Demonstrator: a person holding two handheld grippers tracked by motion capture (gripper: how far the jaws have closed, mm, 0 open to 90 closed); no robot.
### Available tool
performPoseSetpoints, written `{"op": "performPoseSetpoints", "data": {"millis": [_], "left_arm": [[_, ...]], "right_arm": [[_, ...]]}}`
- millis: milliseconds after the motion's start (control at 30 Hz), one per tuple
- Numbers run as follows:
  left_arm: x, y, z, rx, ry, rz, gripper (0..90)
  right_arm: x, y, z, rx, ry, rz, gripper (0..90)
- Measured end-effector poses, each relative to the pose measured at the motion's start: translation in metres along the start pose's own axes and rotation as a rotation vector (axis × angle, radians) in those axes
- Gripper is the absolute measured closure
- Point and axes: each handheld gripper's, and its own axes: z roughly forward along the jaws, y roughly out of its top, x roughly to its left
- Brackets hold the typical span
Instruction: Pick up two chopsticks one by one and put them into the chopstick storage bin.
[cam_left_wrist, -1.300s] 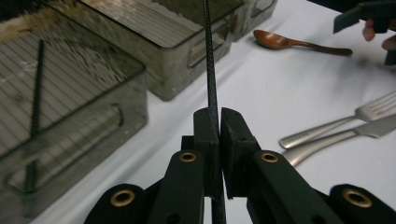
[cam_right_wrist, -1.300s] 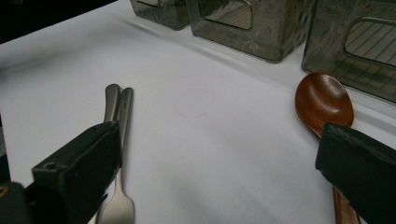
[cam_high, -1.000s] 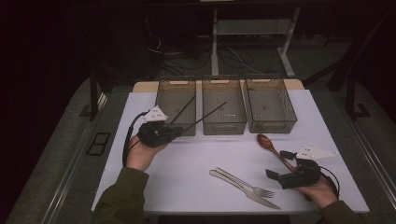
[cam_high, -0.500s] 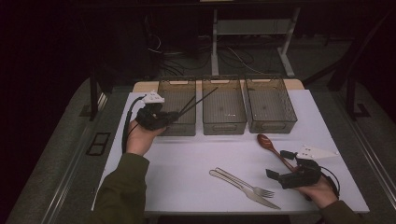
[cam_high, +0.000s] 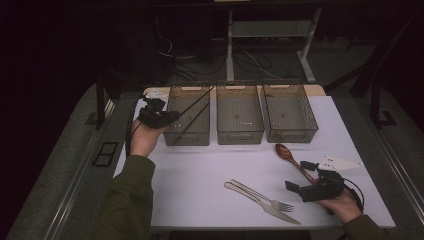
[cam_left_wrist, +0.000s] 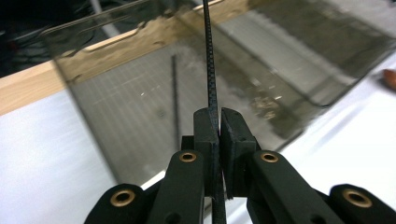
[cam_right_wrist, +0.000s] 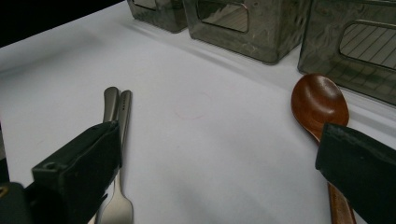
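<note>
The left tongs (cam_high: 167, 117) are pressed together on a thin black chopstick (cam_left_wrist: 208, 70). In the left gripper view, this stick goes up from between the two jaws and over the left bin (cam_high: 172, 102). A second black chopstick (cam_left_wrist: 175, 98) lies inside this bin, on its floor. In the high view, the left tongs are at the near left corner of the left bin, and two dark sticks slant from them over the bin toward its far right corner.

The right tongs (cam_high: 300, 176) stand wide apart with nothing between them, low above the white counter (cam_high: 200, 175) at its near right part. In the right gripper view, a fork (cam_right_wrist: 119, 205) and a knife (cam_right_wrist: 110, 100) lie by the left jaw, and a brown wooden spoon (cam_right_wrist: 320, 100) lies by the right jaw. Beyond them stand the middle bin (cam_high: 239, 112) and the right bin (cam_high: 290, 110).
</note>
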Motion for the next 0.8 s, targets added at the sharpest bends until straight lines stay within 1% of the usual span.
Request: {"op": "performPoseSetpoints", "data": {"millis": [100, 300, 367, 467, 567, 633, 800], "left_arm": [[0.008, 0.001, 0.002, 0.013, 0.026, -0.022, 85.3], [0.019, 0.001, 0.012, 0.072, 0.067, -0.041, 85.3], [0.021, 0.002, 0.016, 0.099, 0.087, -0.035, 85.3], [0.022, 0.002, 0.024, 0.139, 0.111, -0.037, 85.3], [0.025, 0.002, 0.031, 0.155, 0.113, -0.052, 85.3], [0.025, 0.002, 0.035, 0.166, 0.113, -0.054, 85.3], [0.022, 0.002, 0.046, 0.190, 0.105, -0.048, 85.3]], "right_arm": [[0.000, 0.000, 0.000, -0.002, -0.001, 0.000, 1.0], [0.000, 0.000, 0.000, -0.003, -0.001, 0.003, 1.0], [0.000, 0.000, 0.000, -0.004, 0.000, 0.002, 1.0], [0.000, 0.000, 0.000, -0.003, 0.000, 0.001, 1.0], [0.000, 0.000, -0.001, -0.005, 0.002, 0.001, 1.0], [0.000, 0.000, -0.001, -0.004, 0.001, 0.001, 1.0], [0.001, 0.000, -0.001, -0.006, 0.001, 0.000, 1.0]]}}
